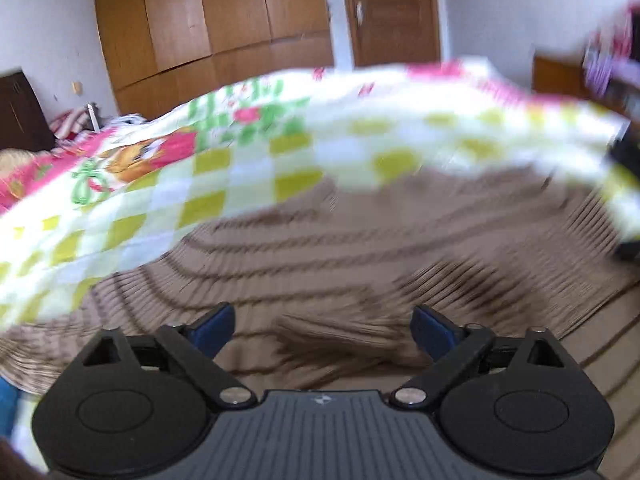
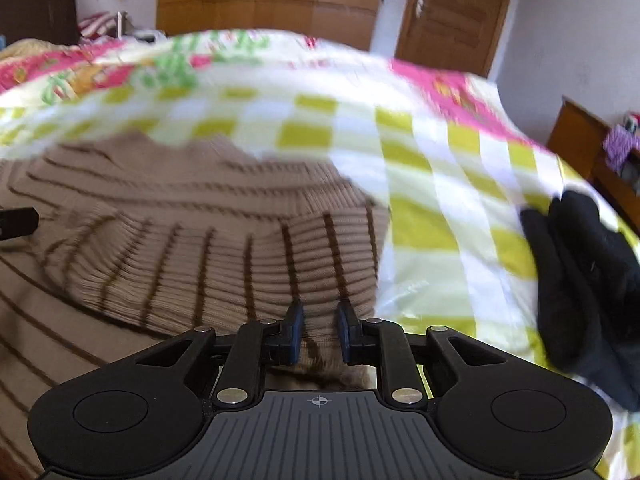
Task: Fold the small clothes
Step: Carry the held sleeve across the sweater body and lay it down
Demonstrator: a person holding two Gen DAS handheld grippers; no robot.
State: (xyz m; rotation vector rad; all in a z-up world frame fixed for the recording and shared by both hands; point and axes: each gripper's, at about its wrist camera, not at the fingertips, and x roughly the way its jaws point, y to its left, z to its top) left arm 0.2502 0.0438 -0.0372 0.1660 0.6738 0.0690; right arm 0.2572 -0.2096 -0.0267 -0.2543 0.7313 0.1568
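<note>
A tan ribbed knit garment with thin brown stripes (image 1: 320,248) lies on a bed covered by a green-and-white checked sheet (image 1: 224,184). My left gripper (image 1: 322,330) is open wide just above the garment, with nothing between its blue-padded fingers. In the right wrist view my right gripper (image 2: 320,330) has its jaws close together around the edge of the tan garment (image 2: 208,240), which is lifted into a fold in front of it. Both views are blurred by motion.
A black garment (image 2: 584,280) lies on the checked sheet (image 2: 440,200) at the right. A wooden wardrobe (image 1: 216,12) and door (image 2: 456,4) stand behind the bed. A wooden side table (image 2: 592,152) with clutter is at the far right.
</note>
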